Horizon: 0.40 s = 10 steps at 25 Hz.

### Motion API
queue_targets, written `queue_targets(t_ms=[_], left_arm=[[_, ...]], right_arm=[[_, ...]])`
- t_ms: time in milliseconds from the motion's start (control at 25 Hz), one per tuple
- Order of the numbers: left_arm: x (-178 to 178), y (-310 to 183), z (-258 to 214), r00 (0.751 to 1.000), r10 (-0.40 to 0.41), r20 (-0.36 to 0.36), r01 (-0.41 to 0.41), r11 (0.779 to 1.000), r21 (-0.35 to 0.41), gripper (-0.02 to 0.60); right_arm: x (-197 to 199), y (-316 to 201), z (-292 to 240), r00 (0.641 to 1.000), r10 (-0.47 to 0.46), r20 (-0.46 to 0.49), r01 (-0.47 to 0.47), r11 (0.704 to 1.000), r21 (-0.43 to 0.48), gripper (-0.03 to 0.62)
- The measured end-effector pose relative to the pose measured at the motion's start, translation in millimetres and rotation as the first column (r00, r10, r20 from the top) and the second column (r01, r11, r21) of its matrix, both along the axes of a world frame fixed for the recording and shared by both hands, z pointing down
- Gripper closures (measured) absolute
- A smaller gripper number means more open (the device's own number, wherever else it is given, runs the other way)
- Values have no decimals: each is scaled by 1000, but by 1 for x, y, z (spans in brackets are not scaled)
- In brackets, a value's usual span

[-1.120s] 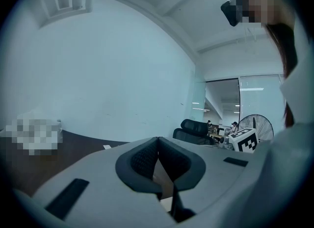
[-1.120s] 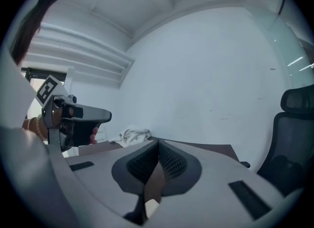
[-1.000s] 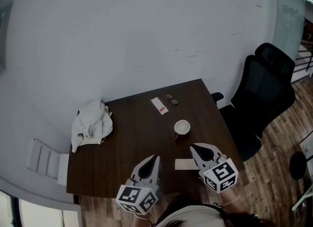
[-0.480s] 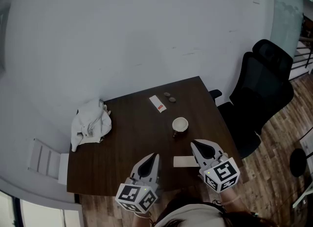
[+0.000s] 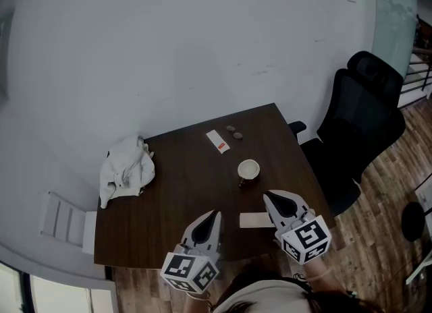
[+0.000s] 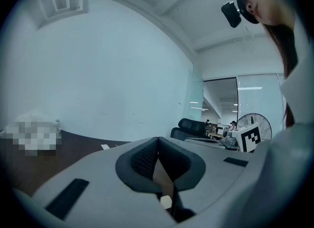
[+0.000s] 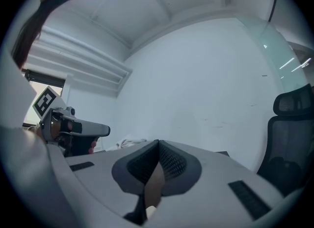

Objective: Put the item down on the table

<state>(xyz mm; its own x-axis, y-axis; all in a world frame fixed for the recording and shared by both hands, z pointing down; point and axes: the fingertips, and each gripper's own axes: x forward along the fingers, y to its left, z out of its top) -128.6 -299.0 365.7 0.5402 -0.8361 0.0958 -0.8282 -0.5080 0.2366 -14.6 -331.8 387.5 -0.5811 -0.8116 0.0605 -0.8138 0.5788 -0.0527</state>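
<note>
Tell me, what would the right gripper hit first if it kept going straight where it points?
Probably the white wall: the right gripper aims upward above the table, likely clearing the cup, though depth is unclear.

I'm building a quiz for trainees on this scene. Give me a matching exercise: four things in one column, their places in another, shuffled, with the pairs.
1 white cloth
2 cup
3 paper slip
4 office chair

A on the floor beside the table
B near the table's front edge
C at its left end
D right of its centre

Pairs: 1-C, 2-D, 3-B, 4-A
</note>
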Motion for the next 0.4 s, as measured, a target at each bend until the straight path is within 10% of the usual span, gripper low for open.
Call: queue_targets(t_ms=[400], left_arm=[[4, 7, 2, 1000, 17, 4, -17, 1000, 5, 563]], right_arm=[[5, 5, -4, 1000, 14, 21, -15, 1000, 22, 586]])
